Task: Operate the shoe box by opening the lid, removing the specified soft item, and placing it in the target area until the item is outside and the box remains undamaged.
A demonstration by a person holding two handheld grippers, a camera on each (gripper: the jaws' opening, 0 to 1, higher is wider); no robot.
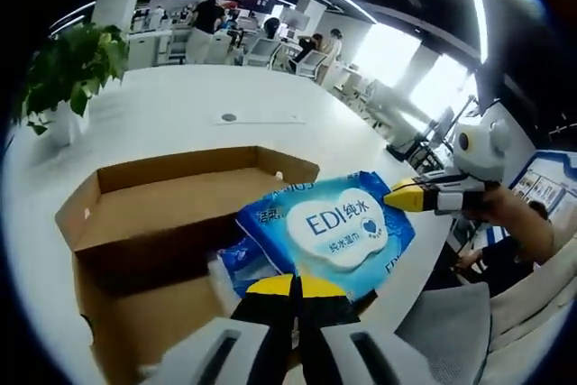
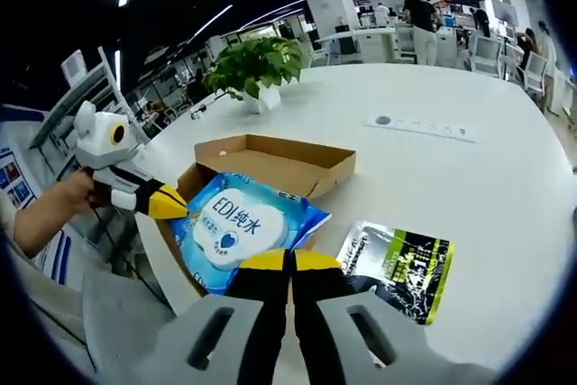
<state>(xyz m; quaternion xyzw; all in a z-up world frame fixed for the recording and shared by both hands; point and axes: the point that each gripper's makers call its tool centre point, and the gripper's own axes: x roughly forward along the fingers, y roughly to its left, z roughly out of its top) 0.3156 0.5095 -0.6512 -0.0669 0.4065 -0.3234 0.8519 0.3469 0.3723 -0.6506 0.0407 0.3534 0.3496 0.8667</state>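
A blue and white wet-wipe pack (image 1: 334, 223) hangs over the near corner of the open cardboard shoe box (image 1: 162, 205). My left gripper (image 1: 293, 286) is shut on one edge of the pack. The right gripper (image 1: 403, 196) comes in from the right, its yellow tips closed on the opposite edge. In the right gripper view the same pack (image 2: 242, 223) sits just past my right gripper (image 2: 290, 261), which is shut on it. There the left gripper (image 2: 169, 206) pinches the far side, above the box (image 2: 279, 155). Another blue packet (image 1: 236, 257) lies inside the box.
A black and green packet (image 2: 401, 268) lies on the white table (image 2: 469, 178) right of the box. A potted plant (image 2: 257, 62) stands behind the box. A hand (image 2: 50, 205) holds the left gripper. Desks, chairs and people fill the background.
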